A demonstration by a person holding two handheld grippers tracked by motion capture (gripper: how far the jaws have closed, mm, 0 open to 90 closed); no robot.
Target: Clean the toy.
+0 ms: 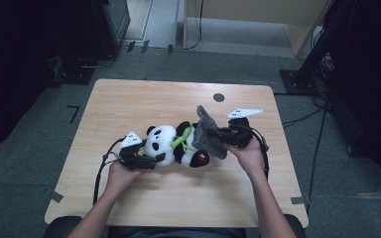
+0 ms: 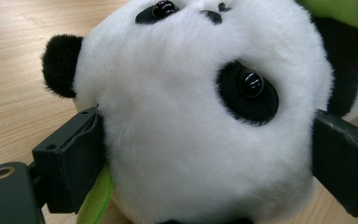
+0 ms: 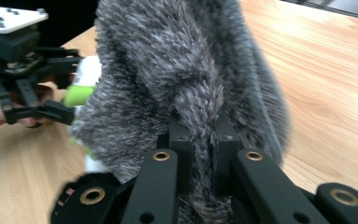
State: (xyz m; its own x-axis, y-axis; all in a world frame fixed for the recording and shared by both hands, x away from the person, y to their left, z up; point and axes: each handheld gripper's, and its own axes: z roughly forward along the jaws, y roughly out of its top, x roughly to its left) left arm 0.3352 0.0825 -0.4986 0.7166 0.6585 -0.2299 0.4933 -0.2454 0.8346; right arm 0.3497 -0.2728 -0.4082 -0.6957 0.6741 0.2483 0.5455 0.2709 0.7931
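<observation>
Panda plush [image 1: 171,144] lies on its back mid-table [image 1: 129,99], its head pinched between the left gripper's [image 1: 151,161] jaws, likely to anchor it. The right gripper [image 1: 222,134] is clamped tight on a fold of grey furry cloth [image 1: 208,131] at the panda's body, apparently dressing or undressing it. No brand, label or writing is legible.

A light wooden desk [image 1: 129,99] with rounded corners stands on a grey carpeted floor [image 1: 25,163]. A small dark round disc [image 1: 219,97] lies on the desktop toward 12 o'clock. Black cables [image 1: 305,117] trail across the floor at 3 o'clock. Pale wooden furniture [image 1: 258,15] rises at 12 o'clock, dark equipment [image 1: 114,20] at 11 o'clock. Tape marks [image 1: 73,113] dot the carpet at 9 o'clock.
</observation>
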